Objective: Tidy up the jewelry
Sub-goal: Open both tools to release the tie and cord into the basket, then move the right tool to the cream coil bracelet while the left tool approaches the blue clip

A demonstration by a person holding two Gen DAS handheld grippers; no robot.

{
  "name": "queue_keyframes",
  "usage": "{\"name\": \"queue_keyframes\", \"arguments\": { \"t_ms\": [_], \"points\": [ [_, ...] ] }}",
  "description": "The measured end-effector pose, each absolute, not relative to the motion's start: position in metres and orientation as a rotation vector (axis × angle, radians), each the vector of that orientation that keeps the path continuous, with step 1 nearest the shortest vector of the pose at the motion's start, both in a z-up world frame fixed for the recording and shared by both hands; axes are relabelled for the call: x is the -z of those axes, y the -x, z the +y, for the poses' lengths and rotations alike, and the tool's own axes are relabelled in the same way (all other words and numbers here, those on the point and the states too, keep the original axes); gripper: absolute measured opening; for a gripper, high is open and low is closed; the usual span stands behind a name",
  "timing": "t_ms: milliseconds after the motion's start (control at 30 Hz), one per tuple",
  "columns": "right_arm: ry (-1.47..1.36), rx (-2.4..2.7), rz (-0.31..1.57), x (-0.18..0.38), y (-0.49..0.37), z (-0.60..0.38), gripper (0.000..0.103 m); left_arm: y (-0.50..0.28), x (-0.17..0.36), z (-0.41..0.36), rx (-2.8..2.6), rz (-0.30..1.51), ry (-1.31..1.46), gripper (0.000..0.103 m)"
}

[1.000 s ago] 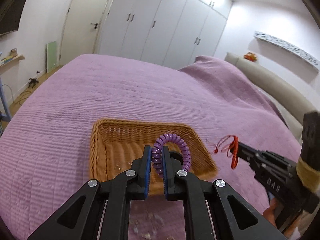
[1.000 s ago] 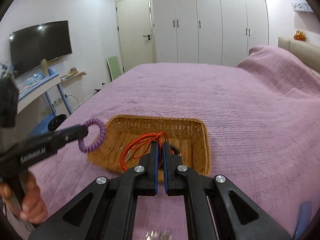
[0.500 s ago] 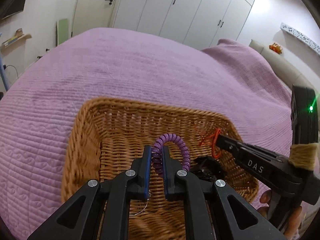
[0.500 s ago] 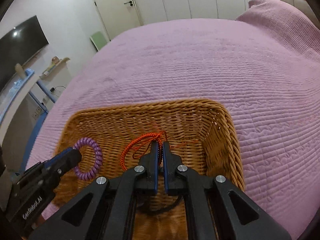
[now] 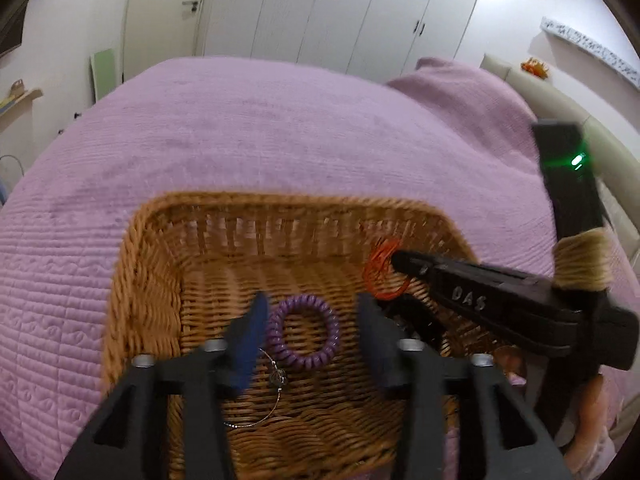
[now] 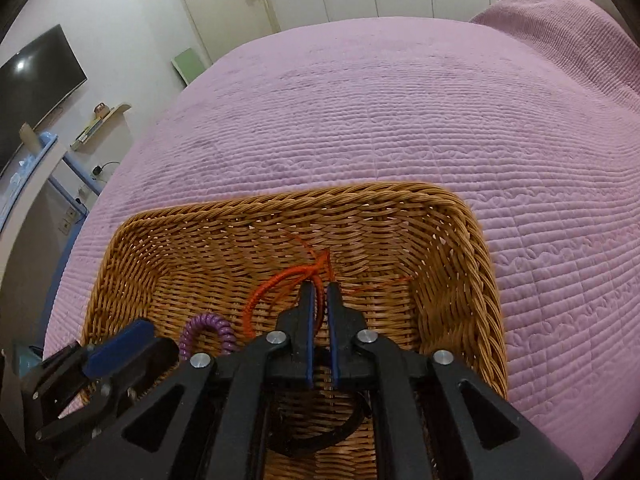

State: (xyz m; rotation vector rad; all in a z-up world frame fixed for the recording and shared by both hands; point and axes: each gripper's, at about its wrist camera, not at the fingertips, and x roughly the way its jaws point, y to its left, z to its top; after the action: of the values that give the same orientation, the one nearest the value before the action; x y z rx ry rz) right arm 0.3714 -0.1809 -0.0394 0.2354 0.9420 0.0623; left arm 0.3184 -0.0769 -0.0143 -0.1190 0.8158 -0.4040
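left gripper (image 5: 308, 320) jaws opening, purple coil bracelet (image 5: 304, 334) loose between them on basket (image 5: 148, 280) floor | right gripper (image 6: 319, 292) pinching red cord bracelet (image 6: 276, 284)

Black hand-held gripper (image 5: 308, 320), blue pads (image 5: 250, 344), silver screws, "DAS" lettering.

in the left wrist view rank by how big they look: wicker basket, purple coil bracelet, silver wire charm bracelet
1. wicker basket
2. purple coil bracelet
3. silver wire charm bracelet, though partly hidden behind a finger, so ranks 2 and 3 are unsure
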Motion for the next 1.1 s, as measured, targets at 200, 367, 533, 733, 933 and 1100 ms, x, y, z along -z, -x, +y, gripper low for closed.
{"name": "queue_keyframes", "arguments": {
  "t_ms": [200,367,533,733,933,1100],
  "points": [
    [-0.231,-0.104,0.903,0.017,-0.350,-0.184,0.017,-0.293,-0.014,-0.065,0.433,0.760,0.135,0.053],
    [-0.252,-0.128,0.844,-0.009,-0.316,-0.188,0.042,-0.260,-0.046,-0.048,0.459,0.700,0.139,0.053],
    [-0.274,-0.151,0.801,-0.038,-0.277,-0.184,0.044,-0.221,-0.079,-0.023,0.480,0.636,0.171,0.065],
    [-0.261,-0.189,0.757,-0.058,-0.216,-0.172,0.045,-0.164,-0.111,0.006,0.488,0.548,0.178,0.076],
    [-0.182,-0.210,0.665,-0.070,-0.147,-0.152,0.056,-0.109,-0.113,0.032,0.511,0.513,0.163,0.079],
    [-0.137,-0.215,0.588,-0.071,-0.090,-0.138,0.082,-0.077,-0.093,0.053,0.514,0.523,0.169,0.079]
  ]
}}
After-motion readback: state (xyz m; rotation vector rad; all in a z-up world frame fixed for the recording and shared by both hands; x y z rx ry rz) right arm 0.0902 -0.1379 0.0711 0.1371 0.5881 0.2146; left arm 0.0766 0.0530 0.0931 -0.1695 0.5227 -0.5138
